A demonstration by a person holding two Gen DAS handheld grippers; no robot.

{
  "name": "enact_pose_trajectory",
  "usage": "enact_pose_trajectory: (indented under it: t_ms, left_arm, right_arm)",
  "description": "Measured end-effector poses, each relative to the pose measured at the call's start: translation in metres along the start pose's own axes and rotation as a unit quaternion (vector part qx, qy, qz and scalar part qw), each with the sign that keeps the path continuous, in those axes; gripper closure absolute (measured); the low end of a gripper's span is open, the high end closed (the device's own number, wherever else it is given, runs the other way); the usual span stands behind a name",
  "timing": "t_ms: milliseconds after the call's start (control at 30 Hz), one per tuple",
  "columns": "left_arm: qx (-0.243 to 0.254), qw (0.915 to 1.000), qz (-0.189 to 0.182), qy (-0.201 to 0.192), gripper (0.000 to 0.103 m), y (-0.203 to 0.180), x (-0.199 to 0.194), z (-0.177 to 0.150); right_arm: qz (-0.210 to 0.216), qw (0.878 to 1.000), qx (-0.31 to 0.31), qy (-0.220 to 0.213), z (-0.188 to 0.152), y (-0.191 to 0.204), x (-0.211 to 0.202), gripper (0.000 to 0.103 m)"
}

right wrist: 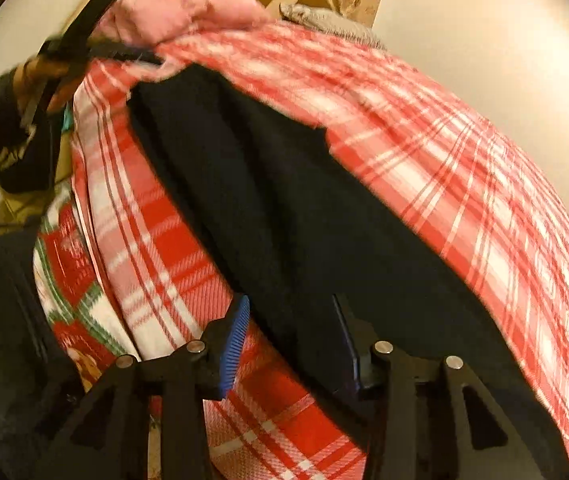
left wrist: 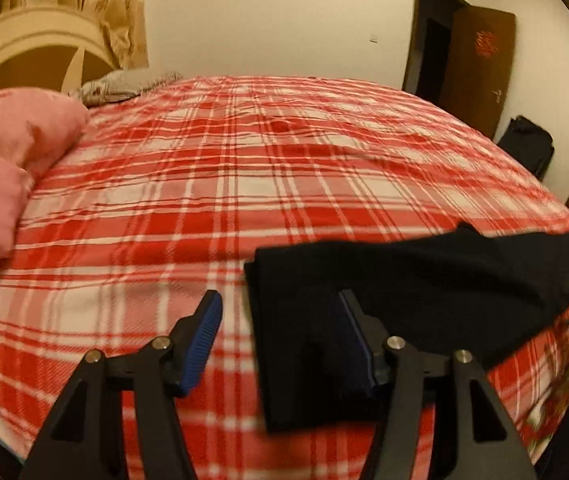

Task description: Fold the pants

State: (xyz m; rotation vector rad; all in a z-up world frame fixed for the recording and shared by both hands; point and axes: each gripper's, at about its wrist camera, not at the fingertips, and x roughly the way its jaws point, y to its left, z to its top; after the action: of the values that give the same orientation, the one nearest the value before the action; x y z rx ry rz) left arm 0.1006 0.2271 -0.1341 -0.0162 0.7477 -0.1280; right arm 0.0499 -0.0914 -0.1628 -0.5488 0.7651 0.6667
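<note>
On the bed (left wrist: 284, 168), covered by a red-and-white plaid flannel sheet, the folded black fabric pants (left wrist: 404, 280) lie near the front edge, at about 4 o'clock in the left wrist view.

Left gripper (left wrist: 280, 344): jaws apart. The blue ribbed left pad (left wrist: 200, 344) stands over bare plaid sheet; the right pad (left wrist: 358, 344) stands over the pants. The corner of the pants lies between the pads, but neither pad presses on it.

Right gripper (right wrist: 292, 344): jaws apart. In the right wrist view the pants (right wrist: 284, 208) run from 11 o'clock down to 5 o'clock. The edge of the pants lies between the pads; contact appears absent, though blur limits certainty.

A pink padded quilt (left wrist: 8, 160) is bunched at 9 o'clock in the left wrist view. A brown wooden door (left wrist: 480, 64) stands open at 2 o'clock.
</note>
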Motion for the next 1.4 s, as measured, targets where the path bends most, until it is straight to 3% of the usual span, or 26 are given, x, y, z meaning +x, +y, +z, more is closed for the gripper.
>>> enact_pose_trajectory:
  t_ms: [100, 200, 467, 533, 600, 700, 867, 967, 1000, 1133, 1300, 1400]
  left_arm:
    - [0.012, 0.9999, -0.002, 0.012, 0.043, 0.001, -0.010, -0.015]
    - [0.018, 0.9994, -0.020, 0.021, 0.060, -0.003, -0.012, -0.026]
    - [0.078, 0.9962, 0.021, 0.031, 0.064, -0.026, 0.014, -0.038]
    - [0.087, 0.9947, 0.037, 0.039, 0.084, -0.026, 0.021, -0.037]
    - [0.093, 0.9948, 0.036, 0.020, 0.094, -0.025, 0.013, -0.032]
    - [0.119, 0.9917, 0.047, -0.012, 0.094, -0.024, -0.009, -0.029]
    - [0.129, 0.9907, 0.032, 0.029, 0.094, -0.012, 0.006, -0.051]
    - [0.131, 0.9902, 0.046, 0.013, 0.087, -0.014, 0.008, -0.057]
    - [0.128, 0.9908, 0.044, 0.010, 0.084, -0.013, 0.007, -0.056]
    - [0.124, 0.9902, 0.064, 0.000, 0.051, 0.001, -0.005, -0.057]
    - [0.075, 0.9923, 0.098, -0.006, 0.051, 0.037, -0.020, -0.060]
    - [0.047, 0.9944, 0.088, -0.034, 0.052, 0.036, -0.030, -0.048]
  right_arm:
    - [-0.017, 1.000, -0.004, -0.016, 0.012, -0.008, -0.004, 0.060]
    - [-0.034, 0.999, -0.002, -0.027, 0.026, -0.017, -0.005, 0.060]
    - [-0.049, 0.998, -0.001, -0.041, 0.059, -0.031, 0.003, 0.060]
    - [-0.046, 0.998, 0.006, -0.039, 0.064, -0.035, 0.009, 0.059]
    - [-0.045, 0.998, 0.015, -0.038, 0.067, -0.040, 0.014, 0.060]
    - [-0.023, 0.998, 0.043, -0.038, 0.074, -0.051, 0.025, 0.060]
    - [0.014, 0.996, 0.083, -0.026, 0.085, -0.062, 0.052, 0.059]
    - [0.034, 0.995, 0.093, -0.014, 0.091, -0.064, 0.069, 0.059]
    - [0.042, 0.995, 0.093, -0.008, 0.093, -0.064, 0.075, 0.059]
    - [0.067, 0.992, 0.106, -0.005, 0.096, -0.070, 0.089, 0.059]
    - [0.120, 0.982, 0.144, -0.014, 0.098, -0.079, 0.108, 0.059]
    - [0.129, 0.980, 0.150, -0.012, 0.101, -0.077, 0.118, 0.060]
